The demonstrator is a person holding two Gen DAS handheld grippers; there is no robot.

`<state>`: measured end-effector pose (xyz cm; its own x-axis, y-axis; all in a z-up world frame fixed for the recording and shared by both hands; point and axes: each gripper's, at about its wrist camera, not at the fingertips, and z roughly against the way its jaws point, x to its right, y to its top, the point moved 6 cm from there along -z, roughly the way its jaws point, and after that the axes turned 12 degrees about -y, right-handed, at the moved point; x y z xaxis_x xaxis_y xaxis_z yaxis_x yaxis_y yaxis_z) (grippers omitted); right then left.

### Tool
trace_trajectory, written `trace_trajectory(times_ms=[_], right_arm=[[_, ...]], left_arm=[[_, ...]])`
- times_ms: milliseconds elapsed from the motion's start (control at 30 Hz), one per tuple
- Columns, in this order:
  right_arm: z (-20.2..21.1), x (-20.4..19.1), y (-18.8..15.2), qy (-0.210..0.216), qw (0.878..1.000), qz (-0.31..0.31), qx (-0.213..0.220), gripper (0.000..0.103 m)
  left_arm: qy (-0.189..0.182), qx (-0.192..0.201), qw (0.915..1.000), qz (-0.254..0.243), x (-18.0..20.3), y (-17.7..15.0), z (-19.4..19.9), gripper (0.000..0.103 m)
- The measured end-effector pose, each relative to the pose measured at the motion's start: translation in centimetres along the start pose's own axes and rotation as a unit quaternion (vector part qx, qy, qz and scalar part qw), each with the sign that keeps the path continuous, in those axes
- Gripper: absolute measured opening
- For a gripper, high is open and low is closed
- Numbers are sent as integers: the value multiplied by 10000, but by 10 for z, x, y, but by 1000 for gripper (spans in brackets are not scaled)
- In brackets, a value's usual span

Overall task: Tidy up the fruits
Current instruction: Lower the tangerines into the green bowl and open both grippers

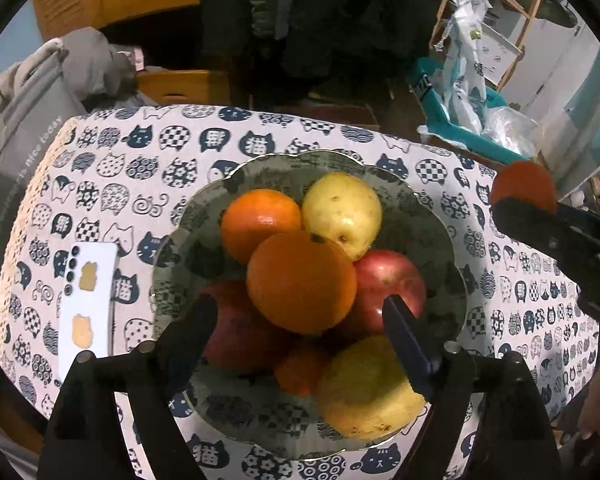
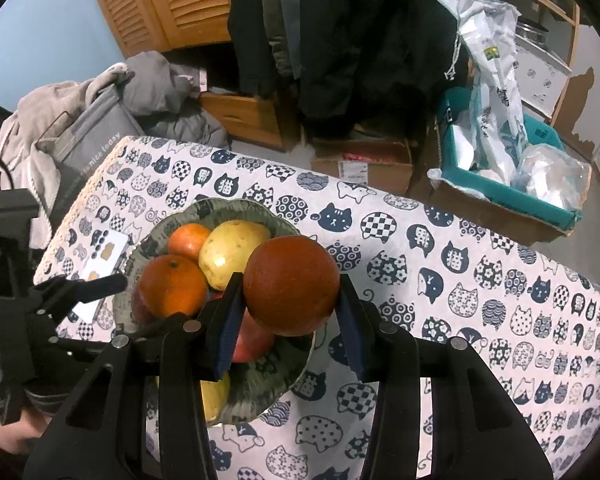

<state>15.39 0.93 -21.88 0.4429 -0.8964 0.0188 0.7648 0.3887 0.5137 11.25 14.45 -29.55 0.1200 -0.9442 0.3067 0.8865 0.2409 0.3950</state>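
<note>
Fruits mostly in bowl (image 1: 452, 280); left hand-held gripper (image 1: 300, 316) apart w/ nothing held, right hand-held gripper (image 2: 290, 300) clamped on last orange (image 2: 291, 285) above bowl.

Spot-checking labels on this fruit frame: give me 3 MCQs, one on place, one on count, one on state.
1. Where does the white phone lie?
A. in the bowl
B. on the tablecloth beside the bowl
C. on the floor

2. How many yellow fruits show in the bowl in the left wrist view?
A. two
B. none
C. five

3. What is the right hand-held gripper doing?
A. open over bare cloth
B. shut on an orange
C. shut on the phone

Answers: 1 B, the phone rests on the cat-print tablecloth, apart from the rim. 2 A, one at the back, one at the front. 3 B, both pads press the orange.
</note>
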Motion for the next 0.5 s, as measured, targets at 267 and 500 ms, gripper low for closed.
trace_trajectory(times_ms=[267,500], right_arm=[[-31,-8,2,169,9995,-17,-281,44],[-55,-19,-4,340,9977,49,-576,45]], left_arm=[[186,305,9992,160,-17,1,28,86],[243,375,9981,414,-34,-3,41,86]])
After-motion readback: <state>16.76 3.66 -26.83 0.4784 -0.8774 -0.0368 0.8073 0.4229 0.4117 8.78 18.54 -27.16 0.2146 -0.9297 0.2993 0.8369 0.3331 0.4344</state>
